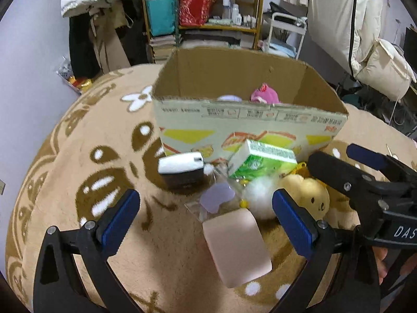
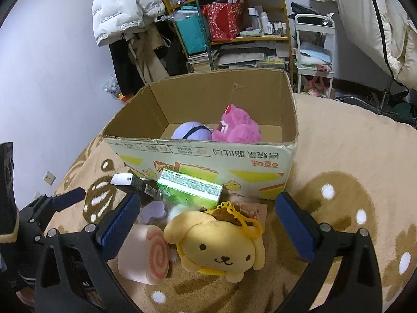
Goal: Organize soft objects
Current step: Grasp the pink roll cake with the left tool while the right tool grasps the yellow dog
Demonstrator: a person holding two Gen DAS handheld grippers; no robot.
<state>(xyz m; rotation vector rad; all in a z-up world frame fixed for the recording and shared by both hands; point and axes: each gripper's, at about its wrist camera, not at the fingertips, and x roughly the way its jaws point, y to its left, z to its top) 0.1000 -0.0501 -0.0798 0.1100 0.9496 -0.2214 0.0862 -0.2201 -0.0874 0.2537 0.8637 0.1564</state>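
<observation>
An open cardboard box point(image 2: 208, 156) point(image 1: 247, 122) stands on the tan blanket; a pink plush point(image 2: 237, 127) point(image 1: 264, 95) and a lilac plush ball point(image 2: 191, 133) lie inside. In front of it lie a yellow dog plush point(image 2: 221, 245) point(image 1: 312, 198), a white fluffy ball point(image 1: 258, 195), a pink spiral-marked soft pad point(image 2: 146, 253) point(image 1: 237, 245), a green carton point(image 2: 190, 186) point(image 1: 263, 160) and a black-and-white box point(image 1: 181, 169) point(image 2: 131, 181). My right gripper point(image 2: 206, 221) is open, straddling the dog plush. My left gripper point(image 1: 206, 219) is open above the pink pad.
The right gripper's body point(image 1: 365, 185) reaches in from the right of the left wrist view; the left gripper point(image 2: 44, 208) shows at the left of the right wrist view. A cluttered shelf point(image 2: 229, 20), hanging jackets point(image 2: 122, 7) and a white cart point(image 2: 315, 52) stand behind the bed.
</observation>
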